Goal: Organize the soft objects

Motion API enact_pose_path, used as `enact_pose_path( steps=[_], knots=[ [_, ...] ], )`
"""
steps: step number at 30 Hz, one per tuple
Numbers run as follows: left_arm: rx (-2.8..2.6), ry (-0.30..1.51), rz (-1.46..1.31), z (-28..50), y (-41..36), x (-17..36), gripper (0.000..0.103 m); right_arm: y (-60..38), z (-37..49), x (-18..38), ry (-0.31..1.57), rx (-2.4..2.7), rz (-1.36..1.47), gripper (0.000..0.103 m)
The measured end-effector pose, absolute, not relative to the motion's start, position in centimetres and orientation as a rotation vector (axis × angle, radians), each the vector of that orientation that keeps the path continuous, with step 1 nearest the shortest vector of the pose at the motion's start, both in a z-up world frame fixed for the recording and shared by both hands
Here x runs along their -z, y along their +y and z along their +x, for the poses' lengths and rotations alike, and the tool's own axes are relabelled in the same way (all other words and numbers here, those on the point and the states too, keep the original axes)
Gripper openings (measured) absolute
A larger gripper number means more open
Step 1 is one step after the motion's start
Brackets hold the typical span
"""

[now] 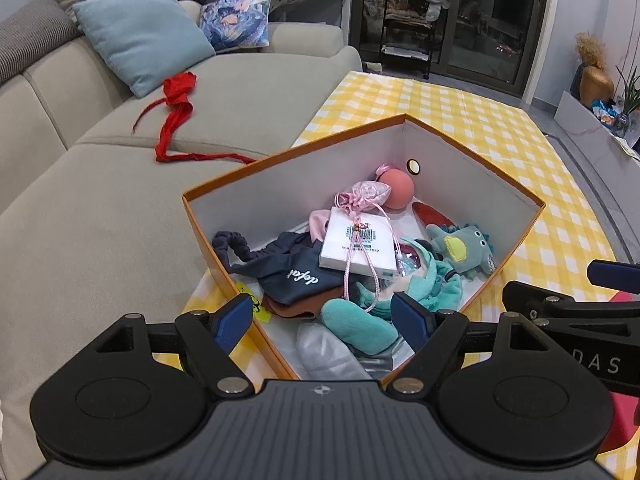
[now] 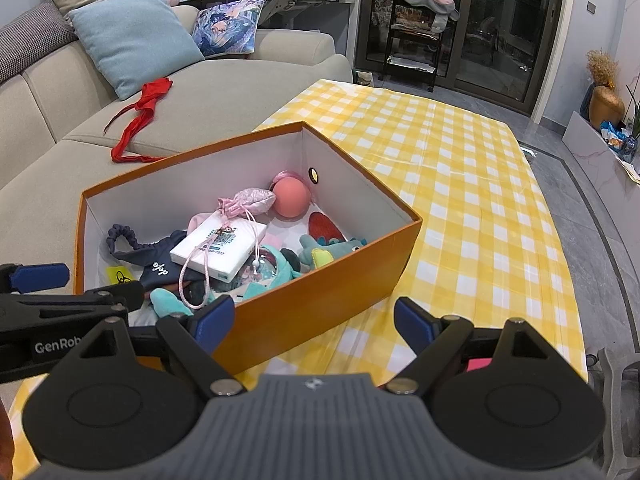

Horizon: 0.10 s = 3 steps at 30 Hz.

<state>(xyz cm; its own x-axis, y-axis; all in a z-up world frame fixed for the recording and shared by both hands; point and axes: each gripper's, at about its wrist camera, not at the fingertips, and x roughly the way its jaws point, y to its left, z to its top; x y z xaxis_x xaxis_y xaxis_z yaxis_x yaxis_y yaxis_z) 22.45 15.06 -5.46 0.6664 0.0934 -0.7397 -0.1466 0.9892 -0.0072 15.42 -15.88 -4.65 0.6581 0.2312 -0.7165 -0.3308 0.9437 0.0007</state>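
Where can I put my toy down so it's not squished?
The yellow checked tablecloth is bare beyond and right of the orange box. The sofa seat is free near the red cloth. Inside the box it's crowded; only the floor by the peach ball is bare.

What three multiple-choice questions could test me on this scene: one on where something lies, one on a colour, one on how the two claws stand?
1. Where does the red cloth lie?
A. in the box
B. on the sofa
C. on the checked tablecloth

2. What colour is the box outside?
A. orange
B. blue
C. green

3. How do the left gripper and the right gripper stand?
A. both shut on toys
B. one open, one shut
C. both open, holding nothing

Answers:
1 B, it trails over the sofa seat, outside the box.
2 A, its outer walls are orange, the inside white.
3 C, each pair of blue pads stands wide apart with nothing pressed between.
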Motion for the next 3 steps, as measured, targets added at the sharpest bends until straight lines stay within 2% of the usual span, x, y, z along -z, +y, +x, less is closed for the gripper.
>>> enact_pose_path(
  steps=[3],
  knots=[
    [-0.136,0.809,-0.06,22.3,14.95,5.29,0.091,-15.77,15.44,4.71,0.789,-0.319,-0.138,0.085]
  ],
)
